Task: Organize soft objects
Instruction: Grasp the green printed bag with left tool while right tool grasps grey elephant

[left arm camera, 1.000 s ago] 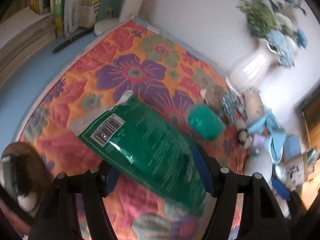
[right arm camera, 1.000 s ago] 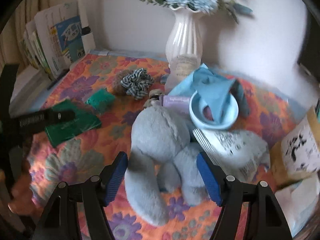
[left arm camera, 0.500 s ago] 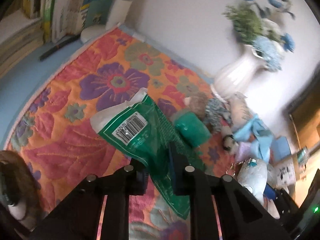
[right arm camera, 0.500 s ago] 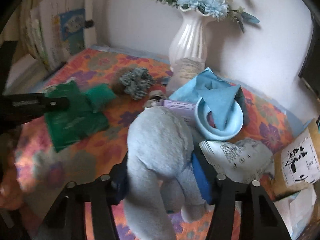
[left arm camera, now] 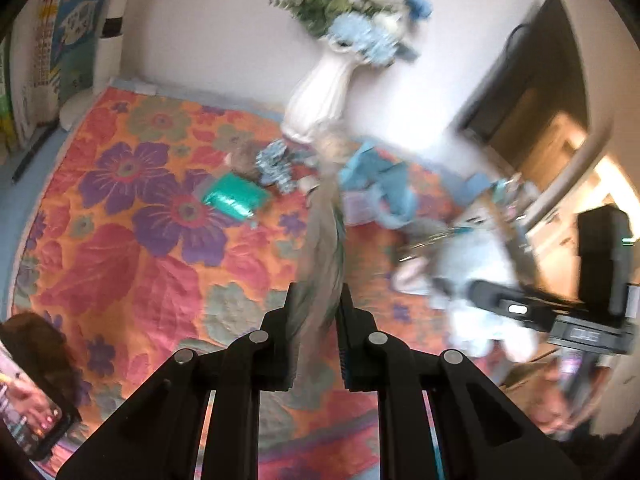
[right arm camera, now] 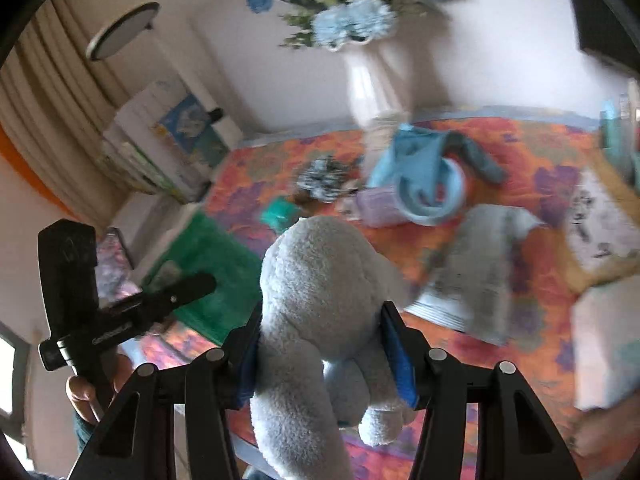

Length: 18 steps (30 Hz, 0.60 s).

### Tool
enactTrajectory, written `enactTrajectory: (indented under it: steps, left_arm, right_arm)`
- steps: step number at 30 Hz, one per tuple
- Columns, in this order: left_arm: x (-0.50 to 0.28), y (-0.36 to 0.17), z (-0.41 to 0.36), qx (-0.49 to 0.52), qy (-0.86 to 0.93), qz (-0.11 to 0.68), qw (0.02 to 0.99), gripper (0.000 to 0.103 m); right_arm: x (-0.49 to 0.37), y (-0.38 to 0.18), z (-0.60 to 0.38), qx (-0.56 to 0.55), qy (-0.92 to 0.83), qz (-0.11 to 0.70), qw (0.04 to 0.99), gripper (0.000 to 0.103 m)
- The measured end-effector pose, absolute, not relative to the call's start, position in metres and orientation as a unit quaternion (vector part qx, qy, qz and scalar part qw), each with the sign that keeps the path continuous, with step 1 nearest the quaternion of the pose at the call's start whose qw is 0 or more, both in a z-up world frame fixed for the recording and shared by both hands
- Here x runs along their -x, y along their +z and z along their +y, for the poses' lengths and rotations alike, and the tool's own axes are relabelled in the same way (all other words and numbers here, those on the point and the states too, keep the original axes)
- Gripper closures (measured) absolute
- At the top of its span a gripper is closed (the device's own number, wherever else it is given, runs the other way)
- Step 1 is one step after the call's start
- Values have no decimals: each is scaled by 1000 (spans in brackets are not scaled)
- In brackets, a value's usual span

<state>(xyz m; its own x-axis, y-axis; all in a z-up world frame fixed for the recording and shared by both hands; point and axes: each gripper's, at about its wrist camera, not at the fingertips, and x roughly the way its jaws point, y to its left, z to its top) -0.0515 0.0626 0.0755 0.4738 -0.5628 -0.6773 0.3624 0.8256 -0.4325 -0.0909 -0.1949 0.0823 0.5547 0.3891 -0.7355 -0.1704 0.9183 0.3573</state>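
Jaws clamp plush toy (right arm camera: 320,280) above floral quilt (right arm camera: 520,152).

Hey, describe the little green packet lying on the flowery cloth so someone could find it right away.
Start at the white ribbed vase of blue flowers against the wall. On the orange floral cloth in front of it lies a checked fabric scrunchie; the small shiny teal-green packet lies right beside it, the only glossy, pillow-shaped item there.
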Motion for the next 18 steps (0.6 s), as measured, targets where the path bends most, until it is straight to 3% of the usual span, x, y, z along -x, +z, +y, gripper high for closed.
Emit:
enactTrajectory:
  steps: [3,5,9,16,17,18]
  left_arm:
    - [38,61,56,111,-255,443,852,88]
    - [30,51,55,116,-236,448,855,75]
    - [19,33,58,130,-220,463,849,75]
    - [5,10,76,196,-204,463,840,75]
    - [5,6,79,209,-203,463,837,75]
    - [5,4,83,223,-205,461,834,76]
  right_arm:
    - [94,75,-196,-125,147,449,872,50]
    - [95,68,-190,-96,121,444,883,50]
    - [89,45,-172,-67,121,457,878,50]
    - [92,27,-155,-26,142,450,881,40]
    - [95,28,-156,-24,152,445,882,37]
    - [97,27,-157,-25,159,443,882,24]
